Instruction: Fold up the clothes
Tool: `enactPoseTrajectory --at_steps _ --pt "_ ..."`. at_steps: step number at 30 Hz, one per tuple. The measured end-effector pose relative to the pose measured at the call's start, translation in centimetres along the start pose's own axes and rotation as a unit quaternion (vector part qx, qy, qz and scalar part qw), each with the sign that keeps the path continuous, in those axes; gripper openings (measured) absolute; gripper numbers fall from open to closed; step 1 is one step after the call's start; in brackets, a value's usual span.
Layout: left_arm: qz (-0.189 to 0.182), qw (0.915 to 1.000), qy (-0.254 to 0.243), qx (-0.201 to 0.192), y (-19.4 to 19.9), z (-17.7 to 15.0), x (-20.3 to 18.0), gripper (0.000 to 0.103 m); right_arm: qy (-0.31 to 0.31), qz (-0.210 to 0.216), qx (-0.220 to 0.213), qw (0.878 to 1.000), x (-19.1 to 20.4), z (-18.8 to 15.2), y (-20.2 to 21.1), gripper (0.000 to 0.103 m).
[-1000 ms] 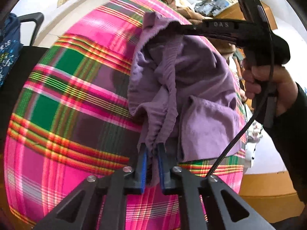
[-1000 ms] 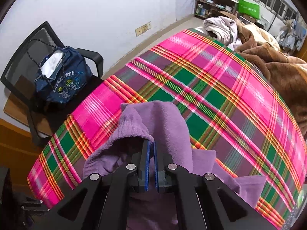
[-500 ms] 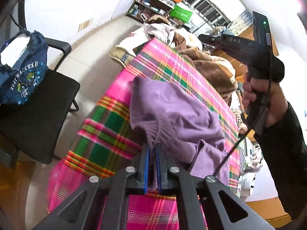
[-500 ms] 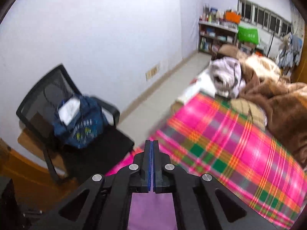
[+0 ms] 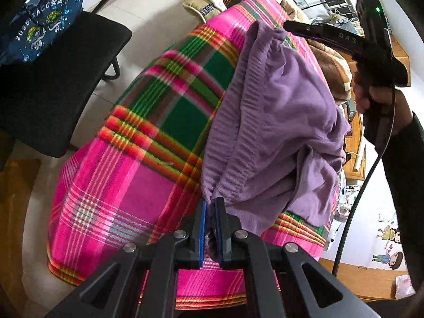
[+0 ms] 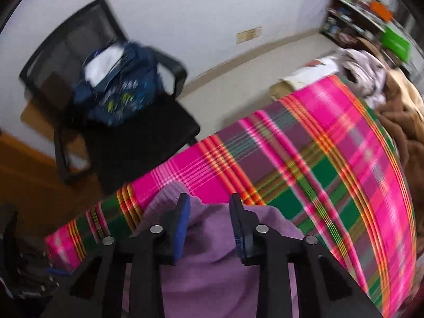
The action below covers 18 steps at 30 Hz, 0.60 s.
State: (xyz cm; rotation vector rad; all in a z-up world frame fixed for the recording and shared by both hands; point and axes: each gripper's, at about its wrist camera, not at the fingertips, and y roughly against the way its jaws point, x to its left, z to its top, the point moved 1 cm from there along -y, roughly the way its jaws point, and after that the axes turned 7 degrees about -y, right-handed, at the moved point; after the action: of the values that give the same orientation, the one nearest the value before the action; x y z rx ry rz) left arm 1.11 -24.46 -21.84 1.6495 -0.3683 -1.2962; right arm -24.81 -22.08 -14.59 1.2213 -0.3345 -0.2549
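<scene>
Half a second earlier the right gripper (image 6: 209, 206) was pressed shut with purple cloth below it; its jaws now stand wide apart, with the purple garment (image 5: 281, 122) lying loose between and beneath them, gripped by neither finger. Over the same interval the left wrist view has swung lower, so that more of the pink, green and orange plaid cover (image 5: 148, 143) fills the frame.

Left gripper (image 5: 209, 206): jaws nearly closed, pinching the ribbed, gathered hem of the purple garment between the blue pads (image 5: 202, 228). From this pinch the cloth runs up and away across the plaid cover in a bunched ridge, its far end just below the tip of the right gripper (image 5: 288, 25), which a hand (image 5: 371, 92) in a dark sleeve holds above the bed.

Right wrist view: the garment (image 6: 212, 265) spreads under the open fingers, its ribbed edge reaching the near border of the plaid cover (image 6: 331, 159). Motion blur softens this view.

Background: a black mesh chair (image 6: 79, 92) carrying a dark blue printed bag (image 6: 122, 84) stands beside the bed; brown and pale bedding (image 6: 397, 100) is heaped at the far end.
</scene>
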Motion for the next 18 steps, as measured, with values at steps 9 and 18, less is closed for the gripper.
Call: enactPoseTrajectory --at_steps 9,18 --pt "-0.008 0.9999 0.004 0.013 -0.5 0.6 0.9 0.007 0.12 0.027 0.058 0.991 1.4 0.1 -3.0 0.039" --pt "-0.005 0.9998 -0.003 0.018 -0.6 0.3 0.8 0.007 0.163 0.041 0.062 0.984 2.1 0.7 -3.1 0.039"
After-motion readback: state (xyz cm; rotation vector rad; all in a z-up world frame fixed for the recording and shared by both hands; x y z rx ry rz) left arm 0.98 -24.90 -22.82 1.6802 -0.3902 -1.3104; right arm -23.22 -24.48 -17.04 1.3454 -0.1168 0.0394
